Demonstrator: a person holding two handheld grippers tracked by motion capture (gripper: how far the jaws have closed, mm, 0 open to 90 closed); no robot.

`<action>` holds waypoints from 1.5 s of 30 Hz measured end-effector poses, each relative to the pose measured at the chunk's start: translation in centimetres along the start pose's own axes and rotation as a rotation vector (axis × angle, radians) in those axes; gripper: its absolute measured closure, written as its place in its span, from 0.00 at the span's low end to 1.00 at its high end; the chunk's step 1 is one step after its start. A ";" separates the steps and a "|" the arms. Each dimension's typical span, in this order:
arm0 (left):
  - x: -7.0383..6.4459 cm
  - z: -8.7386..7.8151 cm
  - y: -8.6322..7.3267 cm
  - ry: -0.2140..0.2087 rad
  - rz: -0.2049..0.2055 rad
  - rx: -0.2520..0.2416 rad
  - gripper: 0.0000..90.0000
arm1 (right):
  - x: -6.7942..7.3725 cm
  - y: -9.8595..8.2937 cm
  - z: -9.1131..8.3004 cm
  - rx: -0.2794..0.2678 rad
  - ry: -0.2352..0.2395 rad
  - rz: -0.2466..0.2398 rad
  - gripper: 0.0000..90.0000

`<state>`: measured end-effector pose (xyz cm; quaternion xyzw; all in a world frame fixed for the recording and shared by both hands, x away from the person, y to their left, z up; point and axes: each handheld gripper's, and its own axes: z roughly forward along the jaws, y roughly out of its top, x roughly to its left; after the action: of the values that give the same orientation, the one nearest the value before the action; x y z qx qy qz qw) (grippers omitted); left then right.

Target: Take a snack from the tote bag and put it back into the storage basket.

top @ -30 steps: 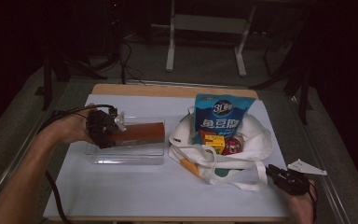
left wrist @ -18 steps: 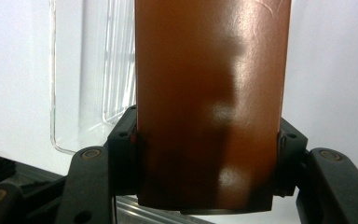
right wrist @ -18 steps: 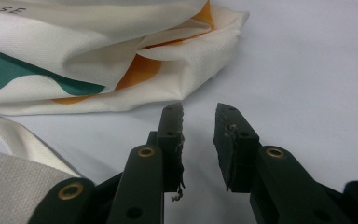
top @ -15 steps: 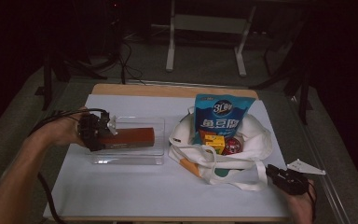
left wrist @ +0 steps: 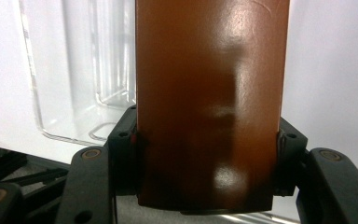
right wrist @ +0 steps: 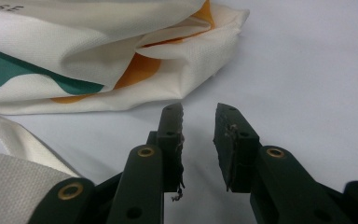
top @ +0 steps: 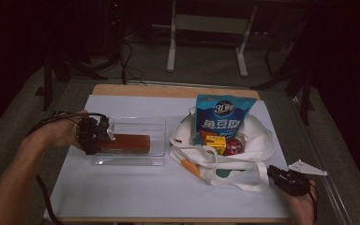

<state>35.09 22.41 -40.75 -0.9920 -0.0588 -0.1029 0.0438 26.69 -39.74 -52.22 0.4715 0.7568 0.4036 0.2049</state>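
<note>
Left gripper view, brown box clamped in left gripper

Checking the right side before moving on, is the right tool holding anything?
No, the right tool has its black jaws parted over bare white table cover.

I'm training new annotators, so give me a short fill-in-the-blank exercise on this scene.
1. The left gripper is shut on a ____ box.
2. That box hangs over a clear plastic ____.
3. The right gripper's jaws stand ____, holding nothing.
4. The blue packet stands in the white ____.

Missing words: brown; container; open; bag
</note>
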 end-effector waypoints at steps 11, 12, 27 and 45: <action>0.2 0.7 0.2 -0.038 0.010 0.043 0.48 | 0.1 0.0 0.1 0.004 0.001 -0.001 0.80; 0.2 0.8 0.3 -0.037 0.013 0.050 0.48 | 0.1 0.0 0.1 0.005 0.001 0.000 0.80; 0.7 1.4 1.2 -0.082 -0.005 0.093 0.47 | 0.1 0.0 0.2 0.005 0.002 -0.003 0.80; 1.3 1.5 1.3 -0.114 -0.057 0.118 0.46 | 0.0 -0.1 0.1 0.007 0.002 -0.003 0.80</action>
<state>36.81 21.40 -42.06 -0.9898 -0.0952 -0.0438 0.0961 26.71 -39.67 -52.38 0.4706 0.7591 0.4012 0.2032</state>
